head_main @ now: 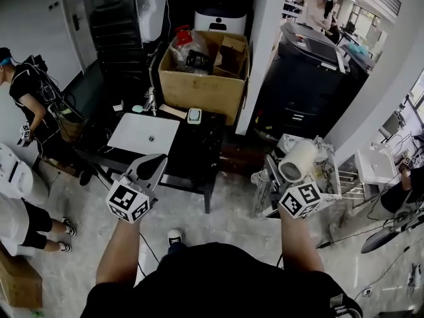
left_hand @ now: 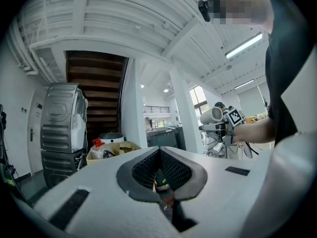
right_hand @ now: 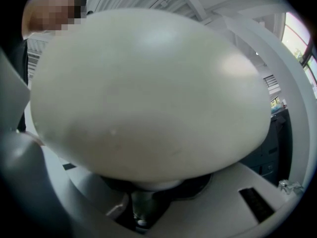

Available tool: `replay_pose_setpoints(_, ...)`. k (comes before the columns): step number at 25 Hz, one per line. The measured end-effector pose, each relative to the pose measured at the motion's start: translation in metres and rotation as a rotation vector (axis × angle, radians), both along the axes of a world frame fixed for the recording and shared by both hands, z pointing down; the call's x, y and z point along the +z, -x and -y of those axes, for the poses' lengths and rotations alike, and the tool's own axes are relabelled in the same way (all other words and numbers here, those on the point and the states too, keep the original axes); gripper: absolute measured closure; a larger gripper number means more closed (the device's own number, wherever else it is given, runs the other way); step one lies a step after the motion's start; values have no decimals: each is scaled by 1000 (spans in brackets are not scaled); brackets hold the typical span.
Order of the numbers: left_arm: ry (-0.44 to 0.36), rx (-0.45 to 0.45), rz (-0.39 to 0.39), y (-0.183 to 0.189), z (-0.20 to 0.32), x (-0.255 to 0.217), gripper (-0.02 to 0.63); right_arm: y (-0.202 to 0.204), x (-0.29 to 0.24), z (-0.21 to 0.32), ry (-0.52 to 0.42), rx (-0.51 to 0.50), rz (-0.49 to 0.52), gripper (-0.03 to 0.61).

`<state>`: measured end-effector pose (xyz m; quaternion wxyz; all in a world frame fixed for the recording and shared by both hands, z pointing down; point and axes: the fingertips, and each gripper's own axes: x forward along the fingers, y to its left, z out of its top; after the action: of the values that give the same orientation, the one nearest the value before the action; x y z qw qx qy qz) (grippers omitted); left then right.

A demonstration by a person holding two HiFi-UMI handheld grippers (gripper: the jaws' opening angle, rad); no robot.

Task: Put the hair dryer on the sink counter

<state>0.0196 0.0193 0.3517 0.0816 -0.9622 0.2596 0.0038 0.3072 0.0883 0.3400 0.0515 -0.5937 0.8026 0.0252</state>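
Note:
A white hair dryer (head_main: 296, 161) with a round grilled end is held up in the air at the right of the head view. My right gripper (head_main: 285, 179) is shut on it from below. In the right gripper view its pale rounded body (right_hand: 148, 93) fills nearly the whole frame, and its handle runs down between the jaws of the right gripper (right_hand: 143, 195). My left gripper (head_main: 154, 165) hangs above the floor in front of a black table, shut with nothing in it (left_hand: 159, 151). The left gripper view shows the hair dryer (left_hand: 212, 115) far off to the right.
A black low table (head_main: 192, 152) carries a white laptop (head_main: 144, 133). An open cardboard box (head_main: 202, 71) stands behind it. A white wire rack (head_main: 326, 177) is under the dryer, with a dark cabinet (head_main: 308, 85) beyond. People stand at the left (head_main: 26, 101) and right (head_main: 404, 194).

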Motion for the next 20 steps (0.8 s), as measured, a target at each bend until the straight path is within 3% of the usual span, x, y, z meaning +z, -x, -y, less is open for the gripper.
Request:
replay_pose_setpoints(10,48,65,-6,21,110,12,598,32,7,88,54,51,-14,420)
replay_pose_setpoints(20,56,137,-14,32,181,7,598,56,-1,143,61,107,-18,420)
